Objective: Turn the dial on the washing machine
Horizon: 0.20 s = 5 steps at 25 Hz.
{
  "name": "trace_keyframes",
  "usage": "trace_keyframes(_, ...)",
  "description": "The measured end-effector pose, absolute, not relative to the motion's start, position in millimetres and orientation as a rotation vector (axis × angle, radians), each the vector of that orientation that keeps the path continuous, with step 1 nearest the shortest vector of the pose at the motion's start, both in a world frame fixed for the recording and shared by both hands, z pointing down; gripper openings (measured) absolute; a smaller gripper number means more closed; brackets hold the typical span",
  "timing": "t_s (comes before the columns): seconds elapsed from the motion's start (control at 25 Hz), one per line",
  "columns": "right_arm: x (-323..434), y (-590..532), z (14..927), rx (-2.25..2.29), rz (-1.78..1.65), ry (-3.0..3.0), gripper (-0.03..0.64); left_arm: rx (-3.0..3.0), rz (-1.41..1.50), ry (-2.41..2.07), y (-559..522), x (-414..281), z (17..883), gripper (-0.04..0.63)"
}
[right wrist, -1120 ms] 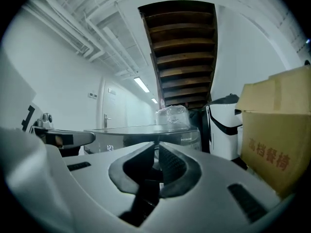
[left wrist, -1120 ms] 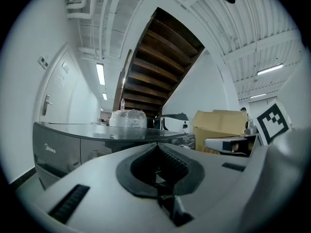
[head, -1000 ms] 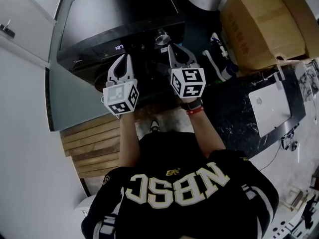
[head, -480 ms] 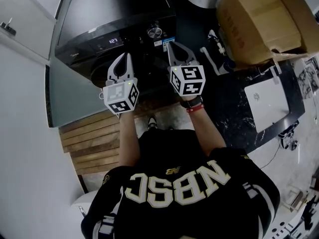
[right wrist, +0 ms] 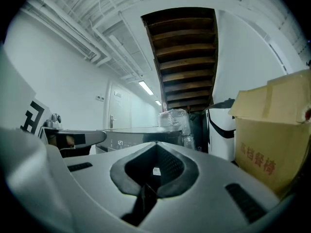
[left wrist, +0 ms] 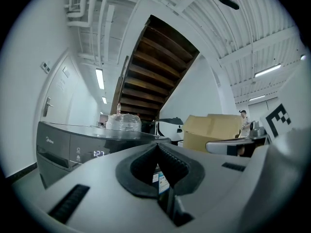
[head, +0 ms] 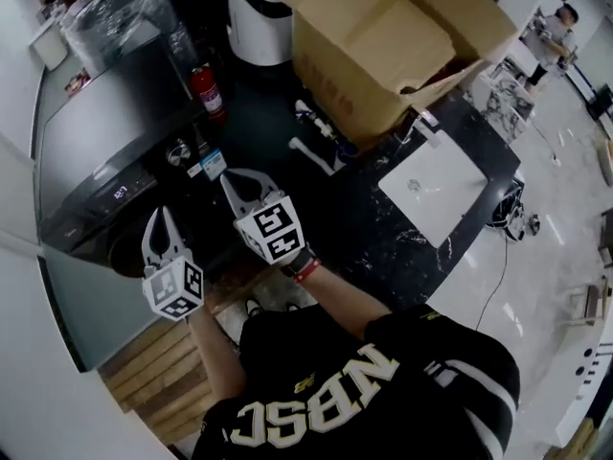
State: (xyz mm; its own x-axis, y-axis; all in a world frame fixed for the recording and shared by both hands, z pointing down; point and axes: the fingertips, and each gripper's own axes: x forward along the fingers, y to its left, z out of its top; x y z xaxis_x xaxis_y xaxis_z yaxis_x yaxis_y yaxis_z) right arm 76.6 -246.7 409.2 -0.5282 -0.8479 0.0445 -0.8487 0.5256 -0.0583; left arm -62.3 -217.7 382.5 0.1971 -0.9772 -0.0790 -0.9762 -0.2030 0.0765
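The dark washing machine point(head: 91, 142) stands at the left of the head view, its lit display point(head: 120, 192) on the front panel. Its silver dial point(head: 176, 152) sits right of the display. My right gripper point(head: 233, 175) is shut and empty; its tips are short of the dial, down and to the right of it. My left gripper point(head: 158, 215) is also shut and empty, in front of the machine's door. In the left gripper view the shut gripper point(left wrist: 156, 144) faces the panel point(left wrist: 63, 147). The right gripper point(right wrist: 155, 143), in its own view, has the machine point(right wrist: 141, 134) far behind its tips.
A red fire extinguisher point(head: 204, 89), a white bin point(head: 257, 8) and an open cardboard box point(head: 383, 36) stand right of the machine. A plastic-wrapped bundle point(head: 120, 17) lies on its top. A white panel point(head: 441, 182) lies on the dark floor, wooden slats point(head: 144, 372) below left.
The head view has swung to the right and taken in more of the room. Both grippers have drawn back from the machine's front, and the right gripper's tips are farther from the dial.
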Motion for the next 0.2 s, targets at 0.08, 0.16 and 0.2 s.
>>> trace_keyframes(0.08,65.4,-230.1,420.6,1.463,0.160,-2.759,0.006,2.383,-0.141,-2.006,-202.8,-70.3,390.0,0.015)
trace_keyframes(0.16,53.5,-208.5,430.5,1.386,0.211,-2.778,0.006,2.323,-0.096,-2.041,-184.3,-79.3,398.5,0.015)
trace_keyframes(0.2,48.7,-197.4,434.7,1.348,0.236,-2.784,0.006,2.293,-0.074,-2.055,-175.2,-82.7,402.5,0.015)
